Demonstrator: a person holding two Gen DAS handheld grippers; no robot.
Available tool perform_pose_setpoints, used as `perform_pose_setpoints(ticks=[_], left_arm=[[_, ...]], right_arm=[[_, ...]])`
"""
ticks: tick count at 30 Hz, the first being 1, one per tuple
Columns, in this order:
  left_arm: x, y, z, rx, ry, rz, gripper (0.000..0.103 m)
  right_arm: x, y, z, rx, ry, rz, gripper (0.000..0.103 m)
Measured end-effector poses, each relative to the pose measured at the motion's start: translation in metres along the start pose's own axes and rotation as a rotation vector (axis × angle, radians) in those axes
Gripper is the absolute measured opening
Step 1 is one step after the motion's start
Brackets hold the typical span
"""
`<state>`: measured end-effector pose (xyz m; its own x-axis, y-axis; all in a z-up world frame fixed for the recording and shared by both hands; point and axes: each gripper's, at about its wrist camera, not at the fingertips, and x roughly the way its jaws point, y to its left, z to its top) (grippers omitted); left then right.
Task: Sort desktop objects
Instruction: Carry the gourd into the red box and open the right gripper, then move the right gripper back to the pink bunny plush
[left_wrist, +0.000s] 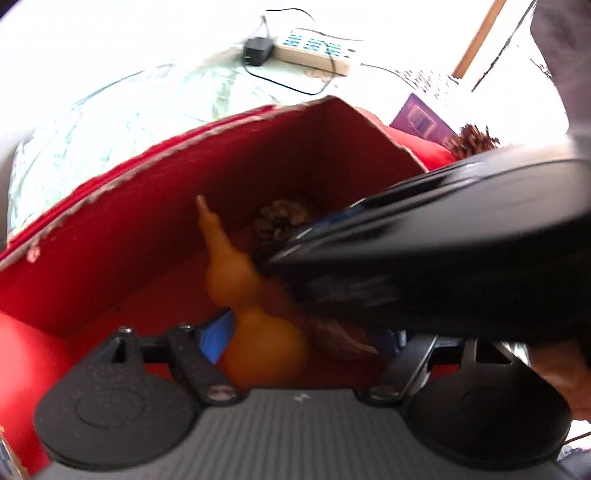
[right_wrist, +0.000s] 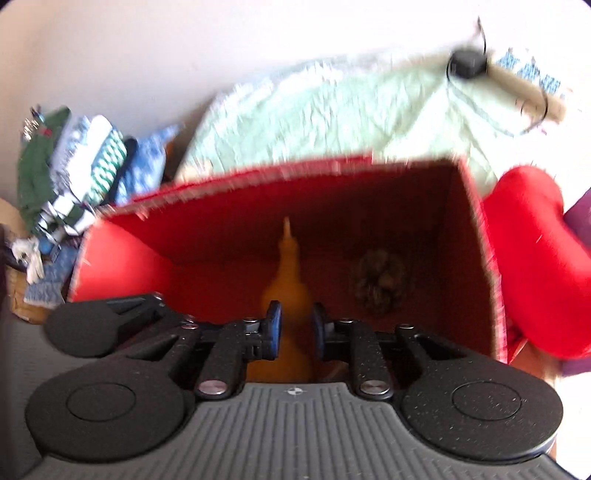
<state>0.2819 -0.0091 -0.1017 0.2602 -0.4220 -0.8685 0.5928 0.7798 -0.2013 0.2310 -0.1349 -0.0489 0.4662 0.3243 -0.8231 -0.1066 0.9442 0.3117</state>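
A red open box (left_wrist: 122, 236) (right_wrist: 236, 240) holds an orange gourd (left_wrist: 236, 280) (right_wrist: 286, 280) and a pine cone (left_wrist: 282, 219) (right_wrist: 380, 288). My left gripper (left_wrist: 303, 336) hangs over the box; one blue pad (left_wrist: 216, 338) shows beside the gourd, the other is hidden behind the right gripper's black body (left_wrist: 461, 240) that crosses the view. A brownish thing (left_wrist: 343, 336) lies blurred to the gourd's right. My right gripper (right_wrist: 295, 328) is inside the box with its blue pads (right_wrist: 274, 328) on either side of the gourd's lower bulb, close to it.
A pale green cloth (left_wrist: 122, 114) (right_wrist: 332, 118) covers the table behind the box. A power strip (left_wrist: 314, 50) (right_wrist: 532, 88) and black adapter (left_wrist: 257, 51) lie at the back. Red flaps (right_wrist: 535, 258), a purple card (left_wrist: 421, 118), another pine cone (left_wrist: 476, 140), and folded clothes (right_wrist: 85, 166) lie around.
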Motion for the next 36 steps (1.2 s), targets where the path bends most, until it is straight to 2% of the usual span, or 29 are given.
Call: perform_pose_setpoints(ticks=[5,9,11,14,17,22,29,34,36], left_arm=[[-0.004,0.023,-0.019,-0.080,-0.023,-0.062,0.078],[-0.021,0.003,-0.036,-0.114,-0.019,-0.072,0.080],[-0.045,-0.003,-0.020,-0.138,-0.002,-0.036,0.080],[-0.055,-0.002,-0.017,-0.175,0.013,-0.056,0.082],[-0.047,-0.005,-0.013,-0.198,0.064,-0.088,0.083],[-0.036,-0.023,-0.008,-0.161,0.093,-0.106,0.084],[-0.044,-0.039,-0.021,-0.148,0.062,-0.045,0.086],[-0.070,-0.046,-0.030,-0.193,-0.031,0.039,0.086],[-0.078,-0.058,-0.035,-0.208,-0.079,0.097,0.088]], right_arm=[[-0.038,-0.007,-0.011,0.046,-0.103,0.016,0.028],[-0.053,-0.023,-0.020,0.130,-0.138,0.063,0.029],[-0.050,-0.023,-0.019,0.130,-0.133,0.071,0.031],[-0.035,-0.011,-0.008,0.081,-0.109,0.050,0.031],[-0.028,-0.007,-0.003,0.092,-0.097,0.060,0.031],[-0.038,-0.010,-0.012,0.107,-0.124,0.100,0.031],[-0.061,-0.024,-0.028,0.127,-0.167,0.094,0.031],[-0.072,-0.027,-0.044,0.115,-0.183,0.074,0.031],[-0.079,-0.027,-0.050,0.106,-0.197,0.059,0.031]])
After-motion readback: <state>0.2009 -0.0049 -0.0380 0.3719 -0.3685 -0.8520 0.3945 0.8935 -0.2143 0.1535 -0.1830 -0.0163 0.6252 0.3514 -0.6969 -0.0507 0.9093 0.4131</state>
